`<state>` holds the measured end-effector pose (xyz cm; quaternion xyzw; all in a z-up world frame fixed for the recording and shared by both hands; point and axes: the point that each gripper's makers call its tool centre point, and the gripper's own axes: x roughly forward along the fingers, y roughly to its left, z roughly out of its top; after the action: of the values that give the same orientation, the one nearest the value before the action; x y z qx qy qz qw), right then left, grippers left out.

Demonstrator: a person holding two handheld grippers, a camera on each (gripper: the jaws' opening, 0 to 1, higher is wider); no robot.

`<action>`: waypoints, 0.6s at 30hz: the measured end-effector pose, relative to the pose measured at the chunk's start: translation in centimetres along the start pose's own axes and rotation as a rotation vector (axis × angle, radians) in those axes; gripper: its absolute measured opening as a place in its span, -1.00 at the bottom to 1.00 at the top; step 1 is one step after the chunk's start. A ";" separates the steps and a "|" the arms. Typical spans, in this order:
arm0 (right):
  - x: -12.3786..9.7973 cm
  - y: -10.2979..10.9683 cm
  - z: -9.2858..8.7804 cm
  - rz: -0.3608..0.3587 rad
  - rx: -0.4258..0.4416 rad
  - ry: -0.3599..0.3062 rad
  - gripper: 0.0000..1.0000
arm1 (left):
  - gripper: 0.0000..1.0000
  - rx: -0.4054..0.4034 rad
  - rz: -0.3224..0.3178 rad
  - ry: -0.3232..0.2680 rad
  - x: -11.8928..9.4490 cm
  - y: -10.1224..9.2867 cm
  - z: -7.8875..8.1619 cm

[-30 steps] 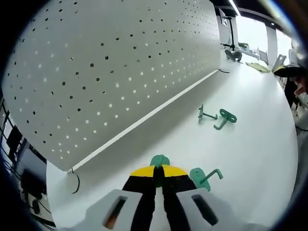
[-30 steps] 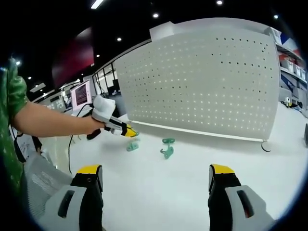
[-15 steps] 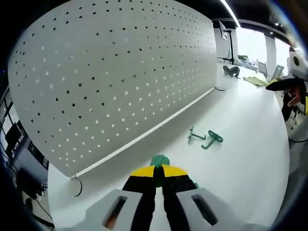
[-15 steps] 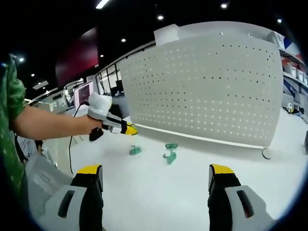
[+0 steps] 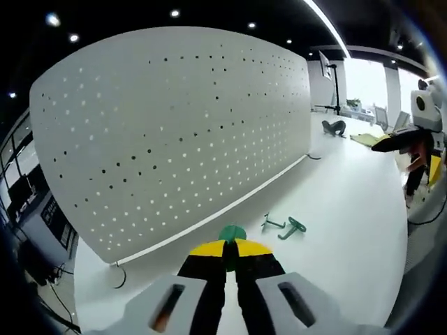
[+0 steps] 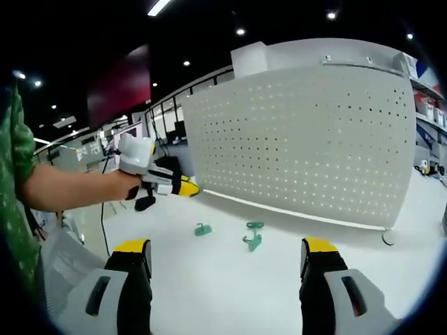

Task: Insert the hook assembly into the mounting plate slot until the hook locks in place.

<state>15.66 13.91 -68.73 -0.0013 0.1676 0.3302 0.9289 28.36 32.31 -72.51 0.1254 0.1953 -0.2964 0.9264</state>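
In the right gripper view, a person's bare forearm reaches in from the left, its hand (image 6: 120,187) holding the left gripper (image 6: 187,188) above the white tabletop (image 6: 230,286) with the yellow-tipped jaws pressed together and pointing at the perforated white pegboard (image 6: 314,139). That board stands upright along the tabletop's far edge. Just right of the gripper's tip, a small green hook (image 6: 202,229) lies on the tabletop, and beside it to the right a second green hook (image 6: 253,236) lies on its side, both in front of the board's lower rail. At the bottom of this view the right gripper (image 6: 223,255) has its two yellow-capped jaws spread wide with nothing between them. In the left gripper view, the pegboard (image 5: 174,132) rises to the left, the left gripper (image 5: 230,249) has its jaws clamped on a green hook assembly (image 5: 232,233) whose rounded top pokes out above the yellow tips, and farther right two green hooks (image 5: 283,225) lie close together on the tabletop (image 5: 349,230).
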 end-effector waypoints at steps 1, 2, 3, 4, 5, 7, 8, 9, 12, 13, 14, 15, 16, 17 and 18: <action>0.0 0.1 0.2 0.002 -0.004 -0.002 0.79 | -0.93 -0.002 0.000 -0.012 -0.3 -0.1 0.3; 0.0 0.2 0.5 0.005 -0.010 -0.006 0.79 | -0.93 -0.002 0.000 -0.022 -0.5 -0.2 0.6; 0.0 0.3 0.7 0.006 -0.013 -0.008 0.79 | -0.93 0.000 -0.002 -0.033 -1.0 -0.4 1.0; -0.1 0.4 1.0 0.008 -0.019 -0.013 0.79 | -0.93 0.000 -0.001 -0.040 -1.2 -0.5 1.3; -0.1 0.5 1.2 0.009 -0.023 -0.016 0.79 | -0.93 -0.003 -0.001 -0.057 -1.6 -0.7 1.8; -0.1 0.7 1.6 0.010 -0.029 -0.024 0.78 | -0.93 -0.006 -0.001 -0.074 -2.1 -0.8 2.3; -0.2 0.8 1.8 0.013 -0.034 -0.027 0.77 | -0.93 -0.008 0.000 -0.086 -2.5 -1.0 2.7; -0.2 1.0 2.1 0.014 -0.039 -0.031 0.77 | -0.93 -0.009 0.000 -0.095 -2.7 -1.2 2.9; -0.2 1.3 2.5 0.020 -0.049 -0.037 0.76 | -0.93 -0.013 -0.004 -0.132 -3.7 -1.7 4.1; -0.2 1.6 2.7 0.023 -0.055 -0.040 0.75 | -0.93 -0.014 -0.004 -0.142 -4.0 -1.8 4.4; -0.2 1.7 2.9 0.024 -0.059 -0.042 0.74 | -0.93 -0.016 -0.005 -0.156 -4.4 -1.9 4.8; -0.3 1.8 3.2 0.025 -0.065 -0.048 0.72 | -0.93 -0.017 -0.005 -0.167 -4.6 -2.1 5.1; -0.3 2.0 3.5 0.028 -0.067 -0.053 0.71 | -0.93 -0.022 -0.008 -0.180 -4.9 -2.2 5.5; -0.4 2.2 3.9 0.031 -0.070 -0.060 0.70 | -0.93 -0.025 -0.011 -0.190 -5.2 -2.4 5.8; -0.4 2.3 4.1 0.033 -0.073 -0.065 0.70 | -0.93 -0.024 -0.011 -0.199 -5.6 -2.6 6.1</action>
<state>15.27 15.94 -64.48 -0.0217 0.1252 0.3514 0.9276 24.36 30.88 -64.92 0.0829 0.1065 -0.3100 0.9411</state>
